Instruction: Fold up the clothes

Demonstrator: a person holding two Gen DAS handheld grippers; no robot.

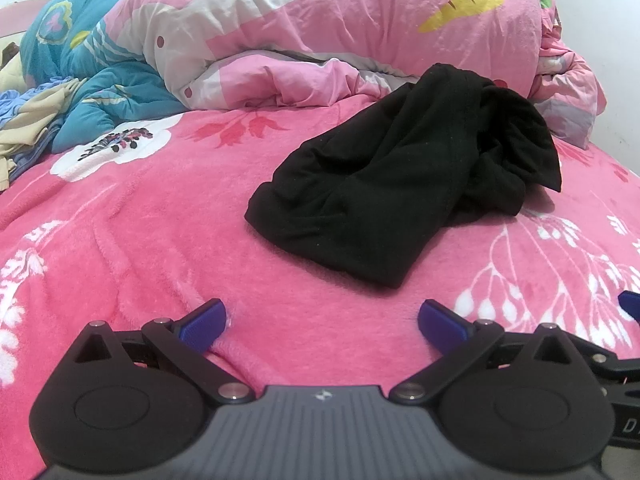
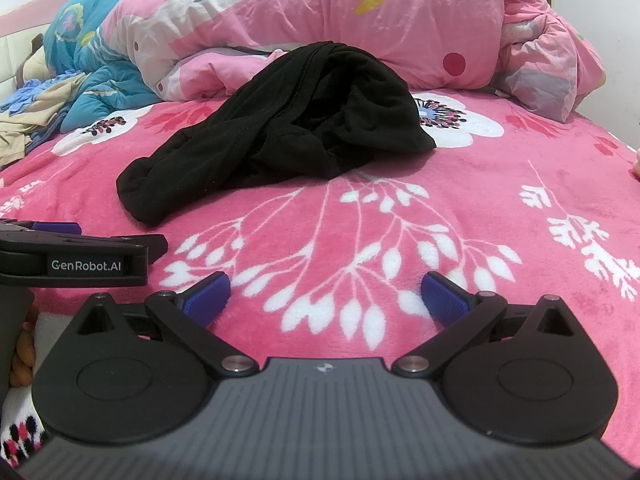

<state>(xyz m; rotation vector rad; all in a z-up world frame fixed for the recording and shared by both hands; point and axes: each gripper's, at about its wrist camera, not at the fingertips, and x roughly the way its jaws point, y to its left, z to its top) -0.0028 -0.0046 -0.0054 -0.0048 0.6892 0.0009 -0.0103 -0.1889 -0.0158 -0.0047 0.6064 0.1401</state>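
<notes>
Black garment [image 1: 404,176] lies crumpled in a loose heap on the bed's pink blanket [image 1: 140,240], untouched by either tool. From the left tongs [image 1: 322,322] it sits ahead and a little to the right, its near end a short way beyond the blue pads. From the right tongs [image 2: 326,292] it sits ahead and to the left, farther off, with white leaf print on the blanket between.

Both tongs are spread wide and hold nothing; each hovers low over the blanket with only blanket between its fingers. The left tongs show at the left edge of the right wrist view, side on, with the two tools near each other.

Beyond the garment, a pink quilt [image 1: 320,28] with a carrot print is bunched up, its lower fold just behind the garment. Far ahead and left of both tongs a blue quilt [image 1: 100,80] is piled, with beige and pale blue clothes [image 1: 28,116] beside it at the blanket's edge.
</notes>
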